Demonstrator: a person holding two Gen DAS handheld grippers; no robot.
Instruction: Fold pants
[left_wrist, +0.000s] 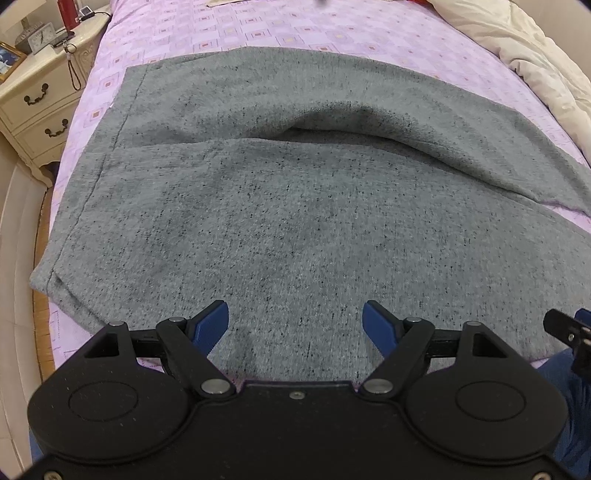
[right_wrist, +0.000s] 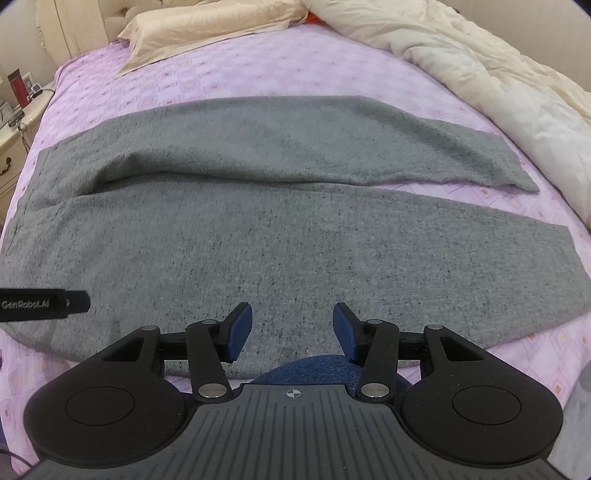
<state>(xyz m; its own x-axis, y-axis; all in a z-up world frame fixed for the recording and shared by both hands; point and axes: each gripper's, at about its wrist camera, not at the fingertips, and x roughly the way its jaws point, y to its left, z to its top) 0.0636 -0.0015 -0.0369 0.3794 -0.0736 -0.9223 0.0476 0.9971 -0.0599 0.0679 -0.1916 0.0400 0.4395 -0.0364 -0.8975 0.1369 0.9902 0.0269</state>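
Observation:
Grey speckled pants (left_wrist: 295, 229) lie spread flat across a purple patterned bedsheet (left_wrist: 258, 33), waistband to the left and both legs running to the right (right_wrist: 280, 206). The far leg (right_wrist: 332, 140) and near leg (right_wrist: 406, 258) lie side by side with a narrow gap at the right. My left gripper (left_wrist: 294, 326) is open and empty above the near edge of the pants, near the waist end. My right gripper (right_wrist: 292, 328) is open and empty above the near leg's near edge. The left gripper's body (right_wrist: 44, 293) shows at the left of the right wrist view.
A cream duvet (right_wrist: 480, 74) is bunched at the far right of the bed, and a cream pillow (right_wrist: 207, 29) lies at the far left. A white nightstand (left_wrist: 33, 99) with a clock and a red bottle stands left of the bed. A blue-clad knee (right_wrist: 306, 369) is at the near edge.

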